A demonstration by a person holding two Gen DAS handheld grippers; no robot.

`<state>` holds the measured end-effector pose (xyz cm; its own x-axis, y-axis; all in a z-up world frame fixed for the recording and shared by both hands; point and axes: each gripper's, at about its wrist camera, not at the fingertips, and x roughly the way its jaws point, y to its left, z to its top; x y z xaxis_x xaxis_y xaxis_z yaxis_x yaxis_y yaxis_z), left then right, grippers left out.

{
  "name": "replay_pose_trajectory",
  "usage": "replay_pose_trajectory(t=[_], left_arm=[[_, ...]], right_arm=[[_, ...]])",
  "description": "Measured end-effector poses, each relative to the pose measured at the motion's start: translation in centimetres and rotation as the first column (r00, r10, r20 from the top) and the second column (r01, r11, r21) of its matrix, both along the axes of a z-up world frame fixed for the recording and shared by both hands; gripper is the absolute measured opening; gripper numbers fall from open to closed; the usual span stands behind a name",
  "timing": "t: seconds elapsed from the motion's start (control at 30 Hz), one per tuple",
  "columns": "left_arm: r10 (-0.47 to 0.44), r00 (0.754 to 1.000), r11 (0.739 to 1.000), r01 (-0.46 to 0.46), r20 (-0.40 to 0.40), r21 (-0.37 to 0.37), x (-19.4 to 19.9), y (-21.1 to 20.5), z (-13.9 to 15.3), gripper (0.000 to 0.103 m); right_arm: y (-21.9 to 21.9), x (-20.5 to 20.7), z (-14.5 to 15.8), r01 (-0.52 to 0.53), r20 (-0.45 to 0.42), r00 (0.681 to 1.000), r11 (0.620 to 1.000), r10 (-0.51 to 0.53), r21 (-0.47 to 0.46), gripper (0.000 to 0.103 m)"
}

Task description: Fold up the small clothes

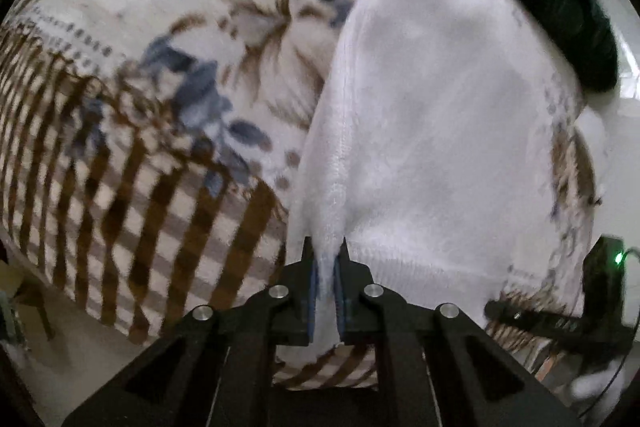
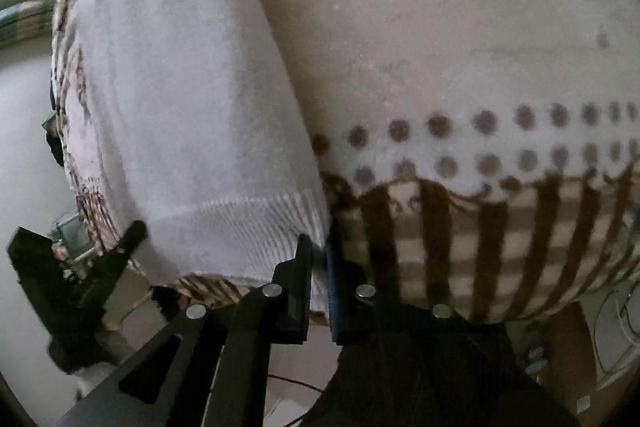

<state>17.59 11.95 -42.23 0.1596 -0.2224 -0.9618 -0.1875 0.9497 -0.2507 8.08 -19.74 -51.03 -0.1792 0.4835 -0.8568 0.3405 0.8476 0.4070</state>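
A white knitted garment (image 1: 432,115) lies stretched over a patterned blanket (image 1: 132,155). My left gripper (image 1: 326,247) is shut on the garment's near left corner, with the seam edge pinched between its blue pads. In the right wrist view the same white garment (image 2: 192,99) shows its ribbed hem (image 2: 248,223). My right gripper (image 2: 318,247) is shut on the hem's near right corner. The left gripper (image 2: 120,251) shows at the garment's other corner in that view.
The blanket (image 2: 460,47) has brown stripes, brown dots and blue-brown flowers. A dark green cloth (image 1: 568,11) lies at the far right. A black device with a green light (image 1: 608,267) stands at the right. Pale floor (image 2: 24,147) lies beyond the blanket edge.
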Motion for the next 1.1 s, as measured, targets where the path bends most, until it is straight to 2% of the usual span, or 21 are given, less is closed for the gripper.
replay_pose_trajectory(t=[0.1, 0.17, 0.27, 0.37, 0.5, 0.53, 0.57, 0.6, 0.63, 0.67, 0.7, 0.83, 0.93, 1.0, 1.03, 1.07, 1.1], left_arm=[[0.019, 1.000, 1.000, -0.018, 0.014, -0.022, 0.4, 1.5, 1.4, 0.005], [0.007, 1.000, 1.000, -0.007, -0.002, 0.006, 0.2, 3.1, 1.0, 0.005], [0.010, 0.998, 1.000, -0.009, -0.055, 0.026, -0.8, 4.0, -2.1, 0.005], [0.017, 0.995, 1.000, -0.017, -0.096, 0.005, -1.2, 4.5, -4.7, 0.005], [0.031, 0.996, 0.997, -0.037, -0.078, -0.071, -1.0, 5.1, -4.4, 0.010], [0.041, 0.997, 0.995, -0.047, -0.066, -0.093, -1.0, 5.5, -3.9, 0.019], [0.053, 0.997, 0.994, -0.058, -0.054, -0.096, -1.1, 6.0, -3.4, 0.027], [0.066, 0.997, 0.990, -0.069, -0.026, -0.121, -1.3, 6.5, -2.9, 0.043], [0.077, 0.997, 0.985, -0.078, -0.007, -0.155, -1.5, 7.0, -2.7, 0.059], [0.089, 0.996, 0.980, -0.088, -0.002, -0.177, -1.5, 7.5, -2.9, 0.064], [0.096, 0.995, 0.977, -0.095, -0.003, -0.188, -1.6, 7.9, -3.1, 0.065], [0.065, 0.995, 0.963, -0.082, -0.073, -0.256, -1.6, 8.1, -6.5, 0.065], [-0.019, 0.998, 0.976, 0.006, -0.058, -0.218, -1.3, 6.4, -6.8, 0.064], [-0.073, 0.997, 0.982, 0.065, -0.036, -0.180, -1.4, 5.2, -6.2, 0.061], [-0.097, 0.995, 0.980, 0.092, -0.018, -0.179, -1.5, 4.7, -5.9, 0.031], [-0.122, 0.993, 0.978, 0.120, -0.002, -0.173, -1.8, 4.1, -5.5, 0.011], [-0.147, 0.989, 0.974, 0.147, 0.012, -0.172, -2.1, 3.6, -5.1, 0.011]], right_arm=[[0.8, -0.5, 2.0, -0.050, 0.048, 0.998, 0.999, 0.050, -0.009, 0.006], [1.2, -0.5, 2.5, -0.065, 0.053, 0.996, 0.998, 0.065, -0.009, 0.006], [2.2, -0.8, 1.4, -0.076, 0.027, 0.997, 0.997, 0.076, -0.011, 0.005], [2.4, -1.1, -0.8, -0.076, -0.010, 0.997, 0.997, 0.076, -0.032, 0.004], [3.4, 0.1, -2.1, -0.083, -0.007, 0.996, 0.996, 0.083, -0.007, 0.007], [3.0, 0.4, -2.0, -0.067, -0.010, 0.998, 0.998, 0.067, 0.019, 0.008], [2.4, 0.4, -2.0, -0.056, -0.017, 0.998, 0.997, 0.057, 0.044, 0.016], [1.7, 0.5, -1.9, -0.046, -0.015, 0.999, 0.997, 0.047, 0.056, 0.038], [1.1, 0.5, -1.6, -0.028, 0.001, 1.000, 0.997, 0.028, 0.072, 0.049], [0.5, 0.6, -1.3, -0.008, 0.025, 1.000, 0.996, 0.006, 0.091, 0.060], [0.1, 0.6, -1.4, 0.000, 0.037, 0.999, 0.995, -0.003, 0.102, 0.060], [-0.5, 0.6, -2.8, 0.020, 0.029, 0.999, 0.984, -0.025, 0.176, 0.060], [0.5, 0.9, -4.3, 0.034, 0.015, 0.999, 0.974, -0.038, 0.222, 0.061], [0.8, 0.9, -4.8, 0.084, 0.014, 0.996, 0.962, -0.091, 0.261, 0.062], [0.3, 1.0, -5.4, 0.098, 0.015, 0.994, 0.955, -0.107, 0.280, 0.062], [0.6, 1.0, -5.5, 0.109, 0.017, 0.993, 0.950, -0.119, 0.294, 0.058], [0.9, 0.9, -5.6, 0.120, 0.009, 0.992, 0.939, -0.130, 0.321, 0.037]])
